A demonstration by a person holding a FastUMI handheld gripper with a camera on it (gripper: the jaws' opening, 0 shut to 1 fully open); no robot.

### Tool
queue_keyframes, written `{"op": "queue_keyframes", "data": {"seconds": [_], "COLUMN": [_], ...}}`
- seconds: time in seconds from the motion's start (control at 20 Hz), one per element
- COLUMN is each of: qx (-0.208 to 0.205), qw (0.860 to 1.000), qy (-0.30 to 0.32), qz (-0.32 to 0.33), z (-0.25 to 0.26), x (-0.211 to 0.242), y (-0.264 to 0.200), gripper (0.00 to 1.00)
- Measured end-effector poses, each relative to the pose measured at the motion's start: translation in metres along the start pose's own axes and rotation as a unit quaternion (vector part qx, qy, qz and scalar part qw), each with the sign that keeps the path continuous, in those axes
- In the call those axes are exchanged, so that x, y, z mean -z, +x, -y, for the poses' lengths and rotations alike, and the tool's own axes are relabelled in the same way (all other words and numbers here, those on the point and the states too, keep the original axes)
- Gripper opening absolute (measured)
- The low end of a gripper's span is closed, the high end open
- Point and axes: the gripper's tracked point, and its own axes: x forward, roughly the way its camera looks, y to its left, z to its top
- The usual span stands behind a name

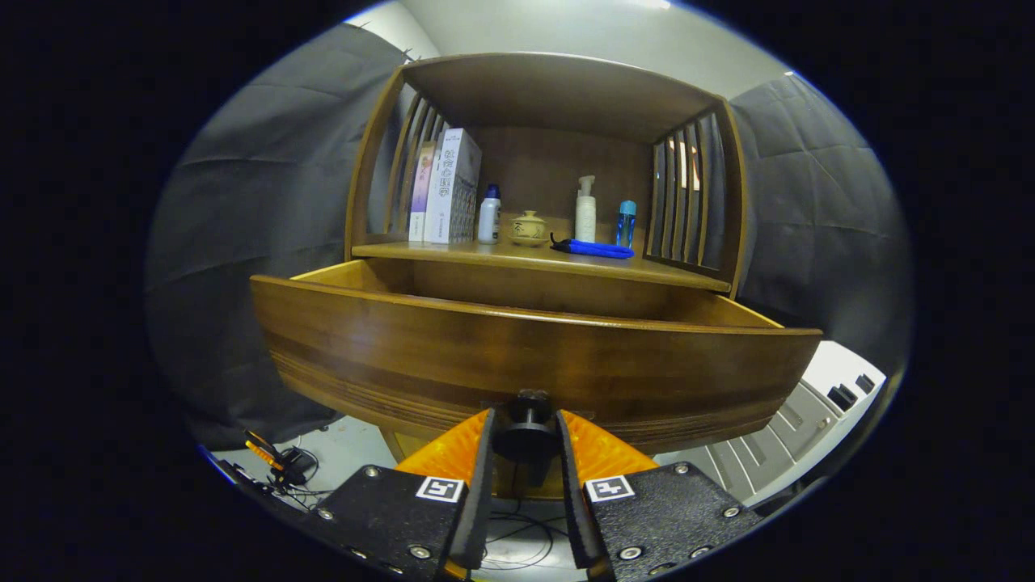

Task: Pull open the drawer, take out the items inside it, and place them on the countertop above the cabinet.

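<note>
A wooden cabinet has a wide drawer (pixel 534 356) that stands pulled out toward me. Its curved front panel hides whatever lies inside. A dark round knob (pixel 527 436) sits at the middle of the drawer front, low on the panel. My gripper (pixel 525 424) is shut on this knob, one finger pressing on each side of it. Above the drawer is the countertop (pixel 453 252), the floor of an open wooden shelf. A blue item (pixel 594 248) lies on the countertop toward its right side.
On the countertop stand two boxes (pixel 445 187), a white bottle with a blue cap (pixel 488 215), a small lidded pot (pixel 529 229), a white pump bottle (pixel 585 210) and a blue bottle (pixel 626 223). Slatted wooden sides close the shelf. Cables (pixel 279 467) lie on the floor at lower left.
</note>
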Motion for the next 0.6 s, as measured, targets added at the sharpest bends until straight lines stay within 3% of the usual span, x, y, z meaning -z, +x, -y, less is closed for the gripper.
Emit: {"op": "queue_keyframes", "data": {"seconds": [0.25, 0.45, 0.6], "qx": [0.000, -0.001, 0.001], "qw": [1.000, 1.000, 0.998], "qy": [0.004, -0.014, -0.019], "qz": [0.009, 0.026, 0.057], "z": [0.001, 0.000, -0.001], "x": [0.000, -0.011, -0.036], "y": [0.000, -0.006, -0.017], "gripper": [0.42, 0.50, 0.78]}}
